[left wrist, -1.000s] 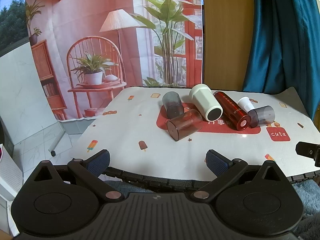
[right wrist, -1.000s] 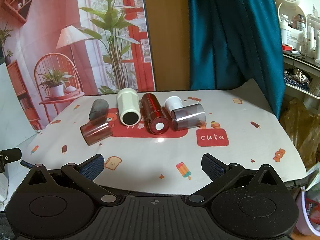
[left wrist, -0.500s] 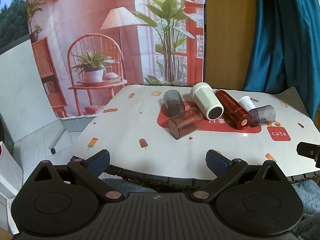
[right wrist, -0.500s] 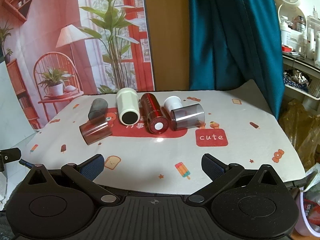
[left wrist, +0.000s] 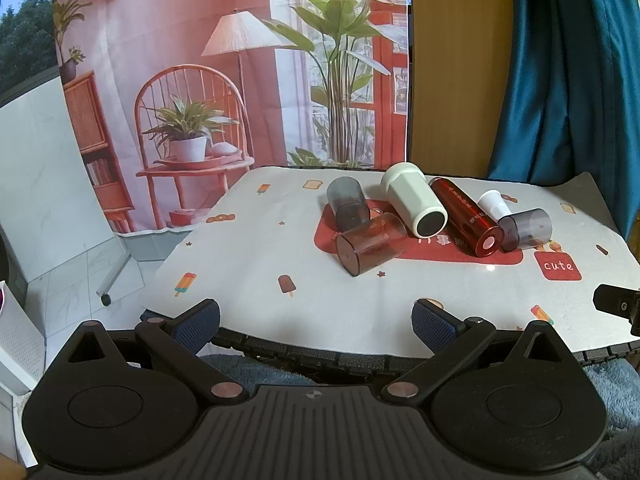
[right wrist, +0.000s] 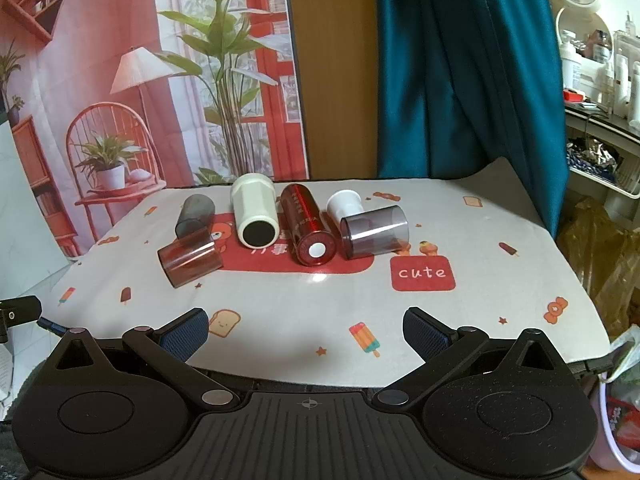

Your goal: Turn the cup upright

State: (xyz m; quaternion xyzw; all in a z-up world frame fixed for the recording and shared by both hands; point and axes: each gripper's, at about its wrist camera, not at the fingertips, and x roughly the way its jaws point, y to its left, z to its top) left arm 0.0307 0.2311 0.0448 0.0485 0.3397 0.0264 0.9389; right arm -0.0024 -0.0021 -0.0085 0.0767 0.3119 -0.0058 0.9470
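Several cups lie on their sides in a row on the table mat (left wrist: pixel 248 280): a clear red cup (left wrist: pixel 370 244) (right wrist: pixel 189 257), a smoky grey cup (left wrist: pixel 347 202) (right wrist: pixel 195 214), a pale green cup (left wrist: pixel 414 199) (right wrist: pixel 255 215), a dark red bottle (left wrist: pixel 466 216) (right wrist: pixel 307 230), a small white cup (left wrist: pixel 493 203) (right wrist: pixel 344 205) and a clear grey cup (left wrist: pixel 526 229) (right wrist: pixel 375 231). My left gripper (left wrist: pixel 316 322) is open and empty at the table's near edge. My right gripper (right wrist: pixel 306 330) is open and empty over the mat's near edge.
A printed backdrop (left wrist: pixel 224 80) and teal curtain (right wrist: pixel 460 72) stand behind the table. A shelf with bottles (right wrist: pixel 600 92) and plastic bags (right wrist: pixel 600 256) are at the right. The right gripper's tip (left wrist: pixel 618 304) shows at the left view's right edge.
Both grippers have shifted only slightly; the view drifts a little. The cups have not moved and both grippers stay open.
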